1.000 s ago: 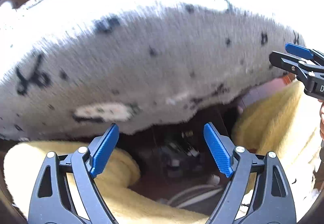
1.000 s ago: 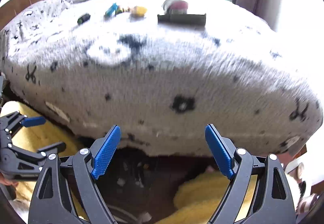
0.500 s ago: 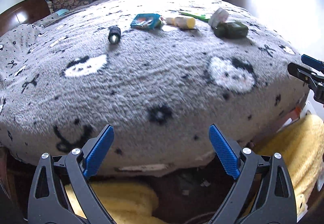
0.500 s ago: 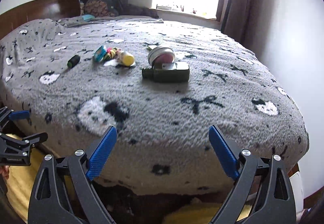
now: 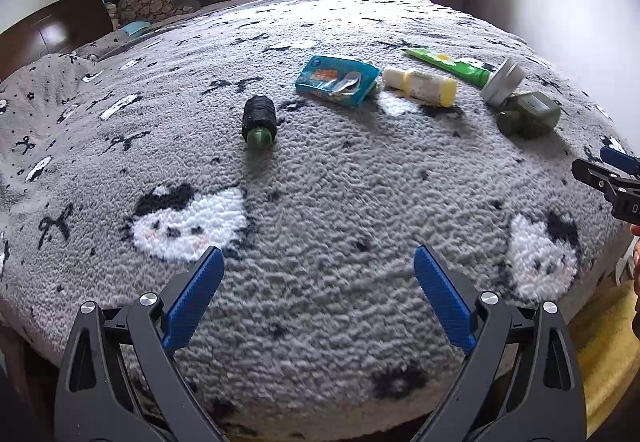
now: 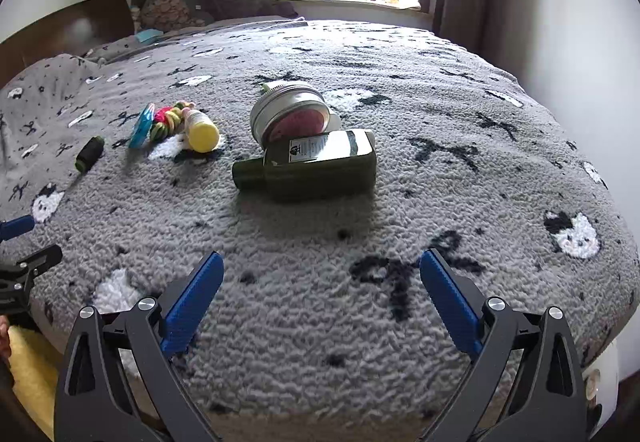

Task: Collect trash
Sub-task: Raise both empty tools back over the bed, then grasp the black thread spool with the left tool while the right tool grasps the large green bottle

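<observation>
Trash lies on a grey patterned bed blanket [image 5: 320,202]: a black spool with a green end [image 5: 259,118], a teal wrapper [image 5: 338,79], a small yellow-capped bottle [image 5: 420,86], a green tube [image 5: 448,66], a round tin [image 6: 292,114] and a dark green bottle [image 6: 312,166] lying on its side. My left gripper [image 5: 316,254] hovers open over the near blanket, well short of the spool. My right gripper [image 6: 320,257] is opening wider with nothing between its fingers, and the green bottle lies ahead of it.
A dark wooden headboard [image 5: 52,26] and cushions [image 5: 152,2] stand at the far left, with a bright window behind. A white wall runs along the right. Yellow fabric [image 5: 600,342] lies below the bed's near edge. A white object [image 6: 600,374] sits at the lower right.
Both grippers have come up from the bed's side edge to look over its top, so the trash is now in view. Both jaws stand a little wider.
</observation>
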Tool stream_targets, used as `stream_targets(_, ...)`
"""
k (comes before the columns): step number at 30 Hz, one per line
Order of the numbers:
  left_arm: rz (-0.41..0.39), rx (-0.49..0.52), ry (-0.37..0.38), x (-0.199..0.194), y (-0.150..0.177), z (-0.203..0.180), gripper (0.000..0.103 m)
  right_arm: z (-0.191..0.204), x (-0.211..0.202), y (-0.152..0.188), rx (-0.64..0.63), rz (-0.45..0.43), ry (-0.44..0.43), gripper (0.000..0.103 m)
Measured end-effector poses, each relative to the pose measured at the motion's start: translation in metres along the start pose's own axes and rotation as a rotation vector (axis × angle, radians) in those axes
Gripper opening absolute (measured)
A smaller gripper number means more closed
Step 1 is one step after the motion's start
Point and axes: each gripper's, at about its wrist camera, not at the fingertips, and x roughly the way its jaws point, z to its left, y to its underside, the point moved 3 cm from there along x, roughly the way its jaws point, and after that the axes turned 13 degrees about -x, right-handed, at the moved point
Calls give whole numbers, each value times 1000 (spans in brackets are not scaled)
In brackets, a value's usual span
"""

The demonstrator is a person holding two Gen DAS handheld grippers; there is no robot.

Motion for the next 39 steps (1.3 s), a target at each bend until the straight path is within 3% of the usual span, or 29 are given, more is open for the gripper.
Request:
stream_targets(8,-5,-6,-25,28,-34,11,91,-20,38,-22,-20,73,88,100)
stream_targets(21,23,-42,-52,66,-74,26,91,-6,85,-58,-114,116,29,100)
stream_targets(27,45,-53,-44,85,-89,28,89,2,103,-72,-95,124,-50,100)
stream_targets(31,53,-69,-9,92,-97,30,73,2,108,-75,-74,112,-66,89)
stream_targets(33,53,-65,3,93,-97,29,64,2,106,-74,-74,103,-68,89)
stream_targets(35,50,-61,16,90,-97,28,45,3,103,-73,-78,97,-74,89)
stream_targets(38,47,-56,25,86,-95,25,25,4,95,-69,-84,88,-81,89)
stream_targets(39,45,-54,22,84,-93,23,25,5,92,-67,-84,87,-83,89)
